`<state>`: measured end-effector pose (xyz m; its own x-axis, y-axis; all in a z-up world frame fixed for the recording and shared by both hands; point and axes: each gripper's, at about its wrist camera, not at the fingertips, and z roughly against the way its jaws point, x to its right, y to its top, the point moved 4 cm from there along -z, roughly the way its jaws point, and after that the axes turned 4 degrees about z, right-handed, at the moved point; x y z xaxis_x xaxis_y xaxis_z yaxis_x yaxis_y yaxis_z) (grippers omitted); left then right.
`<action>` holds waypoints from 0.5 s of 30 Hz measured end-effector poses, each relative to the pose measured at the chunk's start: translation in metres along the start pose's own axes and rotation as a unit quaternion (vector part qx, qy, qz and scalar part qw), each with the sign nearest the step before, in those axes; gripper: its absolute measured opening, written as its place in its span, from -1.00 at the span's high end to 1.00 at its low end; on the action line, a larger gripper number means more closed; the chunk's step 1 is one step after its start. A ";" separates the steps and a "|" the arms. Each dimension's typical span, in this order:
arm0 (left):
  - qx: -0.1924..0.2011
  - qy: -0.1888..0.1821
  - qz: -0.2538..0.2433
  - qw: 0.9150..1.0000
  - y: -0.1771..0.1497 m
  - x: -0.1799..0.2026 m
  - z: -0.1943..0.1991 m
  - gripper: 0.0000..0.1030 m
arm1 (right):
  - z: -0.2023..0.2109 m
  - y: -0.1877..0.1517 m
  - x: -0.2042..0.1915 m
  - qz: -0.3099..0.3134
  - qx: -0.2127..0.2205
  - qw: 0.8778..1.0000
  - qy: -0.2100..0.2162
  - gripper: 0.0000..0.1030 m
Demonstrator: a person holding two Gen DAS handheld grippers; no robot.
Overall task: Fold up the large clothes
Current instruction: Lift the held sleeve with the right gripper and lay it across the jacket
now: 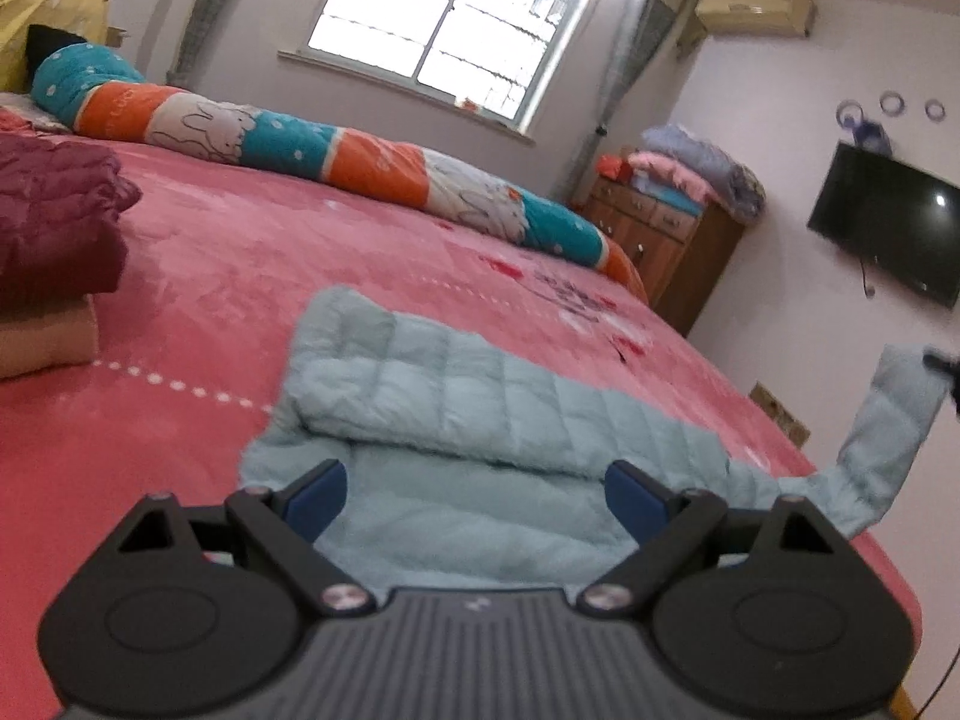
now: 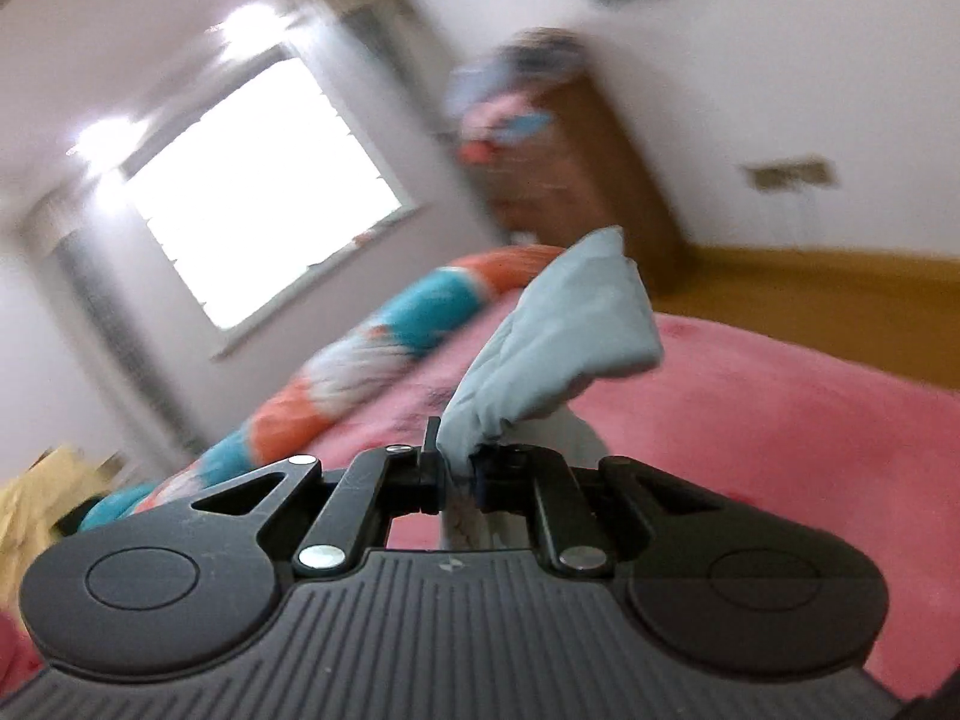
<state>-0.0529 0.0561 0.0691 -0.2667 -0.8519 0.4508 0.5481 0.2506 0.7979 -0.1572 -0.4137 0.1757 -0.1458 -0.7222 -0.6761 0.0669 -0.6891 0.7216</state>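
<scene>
Pink bed carries the pale blue quilted jacket — right tool clenched on its sleeve, lifted to fold inward, left tool spread wide above the hem, holding nothing.

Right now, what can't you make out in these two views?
- Left wrist view: the near part of the light blue jacket is hidden behind the open left gripper.
- Left wrist view: the lifted sleeve ends at the picture's right edge, so what holds it is cut off.
- Right wrist view: the room is motion-blurred; the right gripper is shut on the sleeve.
</scene>
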 end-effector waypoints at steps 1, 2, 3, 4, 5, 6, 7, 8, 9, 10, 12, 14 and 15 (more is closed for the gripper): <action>0.004 0.002 0.006 1.000 0.002 -0.007 0.000 -0.82 | -0.007 0.006 -0.025 0.014 0.000 1.000 0.020 0.79; 0.008 0.003 0.013 1.000 0.004 -0.014 0.001 -0.82 | -0.012 0.010 -0.044 0.025 -0.002 0.999 0.036 0.79; 0.009 0.004 0.023 1.000 0.006 -0.022 0.001 -0.83 | -0.020 0.012 -0.069 0.038 -0.005 0.998 0.055 0.79; 0.009 0.008 0.034 0.999 0.008 -0.031 0.000 -0.84 | -0.027 0.012 -0.089 0.050 -0.009 0.996 0.070 0.80; 0.009 0.010 0.043 0.999 0.010 -0.038 0.000 -0.84 | -0.036 0.010 -0.111 0.063 -0.014 0.994 0.085 0.80; 0.008 0.012 0.049 0.999 0.011 -0.044 -0.001 -0.84 | -0.045 0.006 -0.134 0.074 -0.021 0.992 0.101 0.80; 0.008 0.017 0.057 0.998 0.013 -0.052 -0.001 -0.84 | -0.052 0.000 -0.153 0.083 -0.028 0.990 0.115 0.80; 0.007 0.021 0.067 0.998 0.015 -0.058 -0.001 -0.84 | -0.062 -0.008 -0.173 0.091 -0.035 0.987 0.129 0.80; 0.008 0.021 0.081 0.996 0.017 -0.065 0.000 -0.84 | -0.070 -0.016 -0.190 0.097 -0.043 0.984 0.140 0.80; 0.011 0.019 0.093 0.995 0.019 -0.071 0.001 -0.84 | -0.079 -0.027 -0.207 0.102 -0.052 0.982 0.152 0.80; 0.018 0.022 0.108 0.994 0.023 -0.080 0.002 -0.85 | -0.095 -0.054 -0.235 0.109 -0.077 0.976 0.171 0.80; 0.021 0.023 0.122 0.992 0.026 -0.089 0.002 -0.85 | -0.105 -0.089 -0.259 0.122 -0.105 0.970 0.182 0.80; 0.022 0.024 0.132 0.991 0.027 -0.093 0.002 -0.85 | -0.111 -0.105 -0.268 0.126 -0.118 0.967 0.185 0.80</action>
<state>-0.0148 0.1425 0.0492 -0.0797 -0.7743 0.6278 0.5576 0.4874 0.6719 -0.0154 -0.1541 0.2643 0.2656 -0.8110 -0.5213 0.2834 -0.4512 0.8462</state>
